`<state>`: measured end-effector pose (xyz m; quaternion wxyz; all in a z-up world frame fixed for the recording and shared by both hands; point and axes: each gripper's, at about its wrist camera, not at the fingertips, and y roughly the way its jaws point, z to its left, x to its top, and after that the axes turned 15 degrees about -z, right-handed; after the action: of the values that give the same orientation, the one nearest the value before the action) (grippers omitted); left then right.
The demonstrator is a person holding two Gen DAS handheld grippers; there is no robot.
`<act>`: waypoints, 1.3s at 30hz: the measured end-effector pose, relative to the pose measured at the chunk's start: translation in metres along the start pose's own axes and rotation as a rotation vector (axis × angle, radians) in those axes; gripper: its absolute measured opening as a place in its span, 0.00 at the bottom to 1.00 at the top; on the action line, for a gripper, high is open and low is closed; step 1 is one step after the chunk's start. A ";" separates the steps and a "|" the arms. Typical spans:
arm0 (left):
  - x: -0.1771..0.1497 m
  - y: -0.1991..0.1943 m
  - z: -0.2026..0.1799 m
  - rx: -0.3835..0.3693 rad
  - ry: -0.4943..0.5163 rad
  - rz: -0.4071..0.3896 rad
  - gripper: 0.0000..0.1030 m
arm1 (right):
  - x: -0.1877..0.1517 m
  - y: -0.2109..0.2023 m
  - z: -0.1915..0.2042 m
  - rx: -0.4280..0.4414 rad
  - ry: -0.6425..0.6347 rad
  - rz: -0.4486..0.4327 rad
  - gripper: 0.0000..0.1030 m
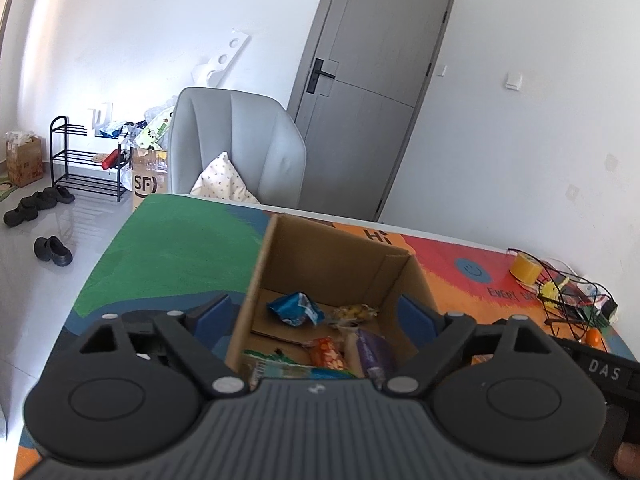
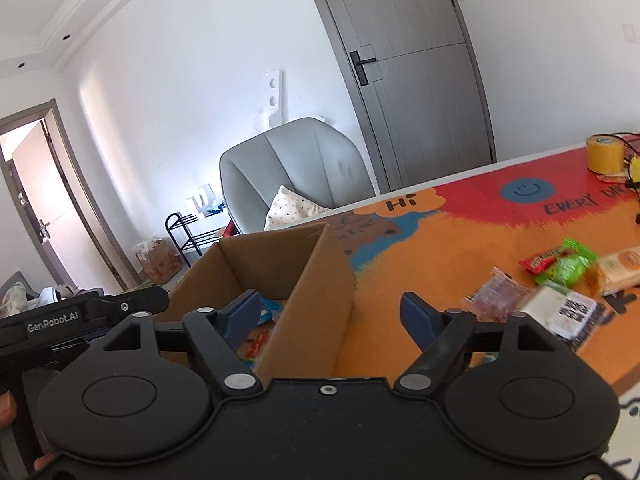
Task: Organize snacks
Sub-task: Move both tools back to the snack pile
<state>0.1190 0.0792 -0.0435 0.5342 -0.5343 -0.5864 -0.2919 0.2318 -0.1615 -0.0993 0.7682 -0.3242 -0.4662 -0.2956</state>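
An open cardboard box [image 1: 332, 256] stands on the colourful table mat. Inside lie a blue packet [image 1: 296, 308], a yellow packet [image 1: 354, 313], an orange packet [image 1: 326, 352], a purple bar [image 1: 370, 350] and a green packet [image 1: 276, 364]. My left gripper [image 1: 316, 314] is open and empty, just above the box's near side. My right gripper [image 2: 332, 312] is open and empty, straddling the box's right wall [image 2: 316, 280]. To its right, loose snacks lie on the mat: a red packet [image 2: 542, 260], a green packet [image 2: 568, 266], a pink packet [image 2: 494, 296], a white-black packet [image 2: 568, 312], a beige packet [image 2: 620, 270].
A yellow tape roll [image 2: 605, 154] and a black wire basket [image 1: 568, 292] sit at the table's far right. A grey armchair [image 1: 236, 148] with a cushion stands beyond the far table edge. The left gripper's body [image 2: 80, 314] shows beside the box in the right wrist view.
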 end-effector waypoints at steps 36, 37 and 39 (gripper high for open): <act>-0.027 -0.004 -0.129 -0.233 0.142 0.065 0.93 | 0.005 -0.089 -0.121 -0.160 0.152 -0.057 1.00; -0.028 -0.003 -0.134 -0.245 0.149 0.064 0.93 | 0.004 -0.090 -0.125 -0.164 0.156 -0.060 1.00; -0.031 -0.002 -0.143 -0.262 0.159 0.066 0.93 | 0.003 -0.092 -0.132 -0.170 0.163 -0.065 1.00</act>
<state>0.1578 -0.0616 -0.0354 0.5141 -0.5935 -0.4813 -0.3896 0.2324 -0.3202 -0.1231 0.7633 -0.3479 -0.3857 -0.3842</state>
